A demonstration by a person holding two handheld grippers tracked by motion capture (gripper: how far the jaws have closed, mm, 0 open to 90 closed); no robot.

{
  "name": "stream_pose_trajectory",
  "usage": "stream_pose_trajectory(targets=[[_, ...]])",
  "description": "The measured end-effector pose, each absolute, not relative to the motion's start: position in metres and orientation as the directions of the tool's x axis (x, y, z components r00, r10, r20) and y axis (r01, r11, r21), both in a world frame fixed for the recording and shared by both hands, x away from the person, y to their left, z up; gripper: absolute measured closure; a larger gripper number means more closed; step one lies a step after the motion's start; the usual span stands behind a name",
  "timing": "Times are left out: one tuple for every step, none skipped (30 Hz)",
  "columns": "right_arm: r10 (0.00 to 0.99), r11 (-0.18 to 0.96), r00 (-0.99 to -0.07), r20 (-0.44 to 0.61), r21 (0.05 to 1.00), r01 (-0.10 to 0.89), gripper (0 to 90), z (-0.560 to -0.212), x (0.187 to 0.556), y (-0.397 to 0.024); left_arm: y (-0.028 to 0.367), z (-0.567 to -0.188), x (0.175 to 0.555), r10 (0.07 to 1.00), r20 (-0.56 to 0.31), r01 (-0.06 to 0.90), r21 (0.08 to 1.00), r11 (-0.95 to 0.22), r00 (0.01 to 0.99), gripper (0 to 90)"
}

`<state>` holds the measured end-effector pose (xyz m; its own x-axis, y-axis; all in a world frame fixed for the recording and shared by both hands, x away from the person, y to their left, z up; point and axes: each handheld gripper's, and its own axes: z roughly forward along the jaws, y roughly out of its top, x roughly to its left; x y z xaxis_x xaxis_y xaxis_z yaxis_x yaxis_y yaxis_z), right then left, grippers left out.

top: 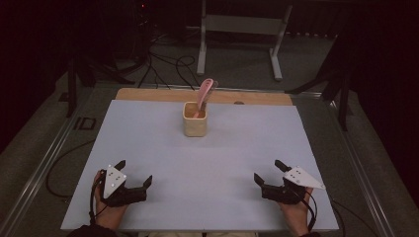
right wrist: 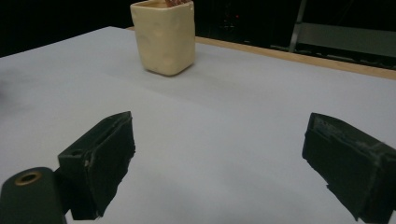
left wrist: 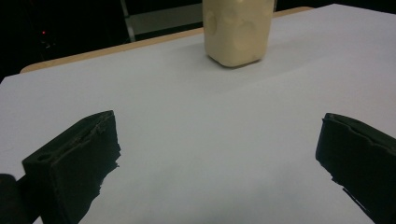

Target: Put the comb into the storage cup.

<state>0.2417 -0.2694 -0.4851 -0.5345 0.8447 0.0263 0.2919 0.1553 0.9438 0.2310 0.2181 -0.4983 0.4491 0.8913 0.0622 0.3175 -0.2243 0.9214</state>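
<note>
Near edge of the white table surface (top: 197, 163): the left gripper (top: 134, 174) and right gripper (top: 267, 172), each held in a hand, rest well apart with jaws spread wide and grasping nothing. Beyond them, toward the far middle of the surface, stands a cream square-sided cup (top: 195, 119) holding a pink spoon (top: 204, 94) that leans out above its rim. Farther off, a wooden table edge (top: 148, 94) and a grey metal frame (top: 242, 24) on the floor.

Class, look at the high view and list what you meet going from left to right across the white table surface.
Left claw → cream cup holding the pink spoon → right claw.
</note>
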Motion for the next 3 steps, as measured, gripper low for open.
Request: stream_pose_trajectory(targets=[[0.846,0.156,-0.533,0.025,0.944,0.291,9.0,-0.4853,0.2418,-0.2695,0.2183,-0.4985,0.2312,0.892,0.062,0.318,0.921,-0.224,0.448,0.1],[0.846,0.154,-0.532,0.026,0.944,0.292,9.0,-0.4854,0.2418,-0.2694,0.2187,-0.4985,0.2314,0.891,0.061,0.319,0.921,-0.224,0.449,0.2],[0.846,0.155,-0.533,0.025,0.944,0.29,9.0,-0.4854,0.2419,-0.2693,0.219,-0.4987,0.2316,0.891,0.06,0.319,0.921,-0.223,0.449,0.2]])
